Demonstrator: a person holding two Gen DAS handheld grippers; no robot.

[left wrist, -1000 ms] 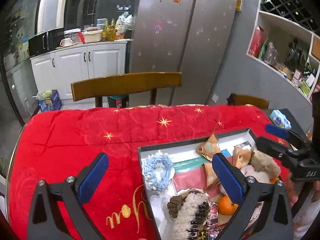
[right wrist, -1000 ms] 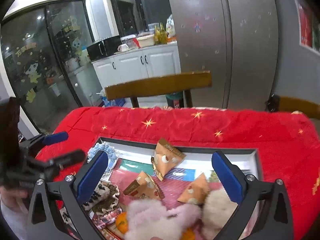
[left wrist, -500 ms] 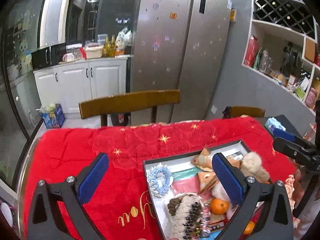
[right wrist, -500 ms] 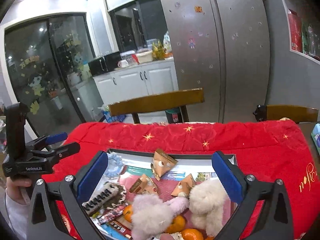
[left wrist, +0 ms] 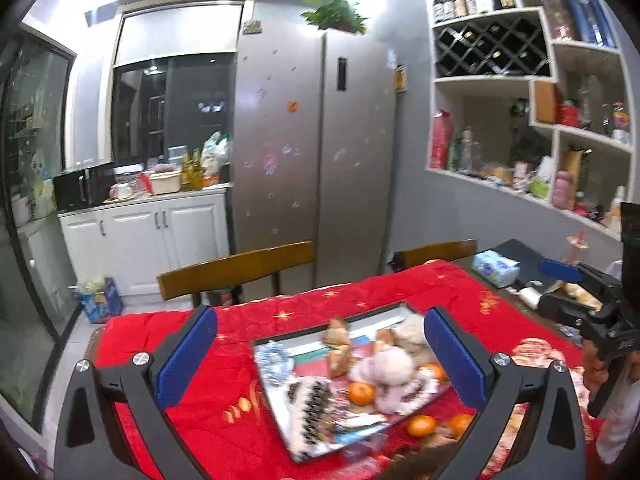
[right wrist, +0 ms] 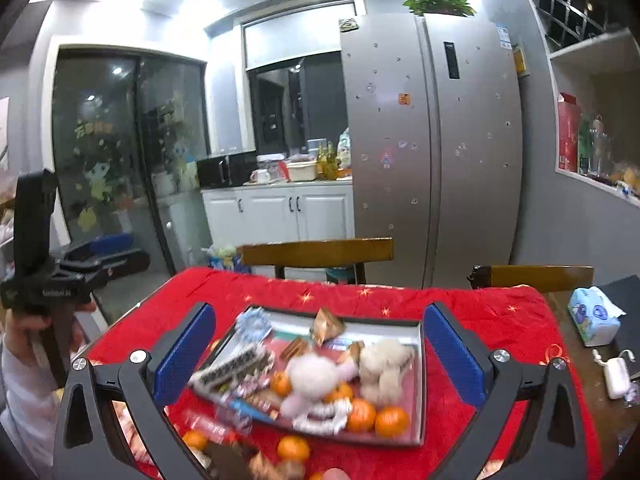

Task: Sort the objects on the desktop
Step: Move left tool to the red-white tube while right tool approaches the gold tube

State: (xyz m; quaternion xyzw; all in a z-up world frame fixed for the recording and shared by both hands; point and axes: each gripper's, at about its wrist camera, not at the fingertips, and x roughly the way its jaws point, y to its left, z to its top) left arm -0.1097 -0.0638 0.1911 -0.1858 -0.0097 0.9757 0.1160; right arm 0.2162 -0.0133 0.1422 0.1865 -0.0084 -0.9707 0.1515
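Both grippers, left (left wrist: 320, 354) and right (right wrist: 319, 354), hover with fingers spread and empty above the tray (right wrist: 420, 364) of oranges (right wrist: 392, 421) and plush toys (right wrist: 314, 374) on the red-covered counter (right wrist: 500, 320).

The things in the tray (right wrist: 418, 360) look blurry, so the small packets are hard to tell apart. A fluffy toy (right wrist: 312, 376) hides part of an orange (right wrist: 280, 384). The bottom edge cuts off some snacks on the red cloth (left wrist: 192, 416).
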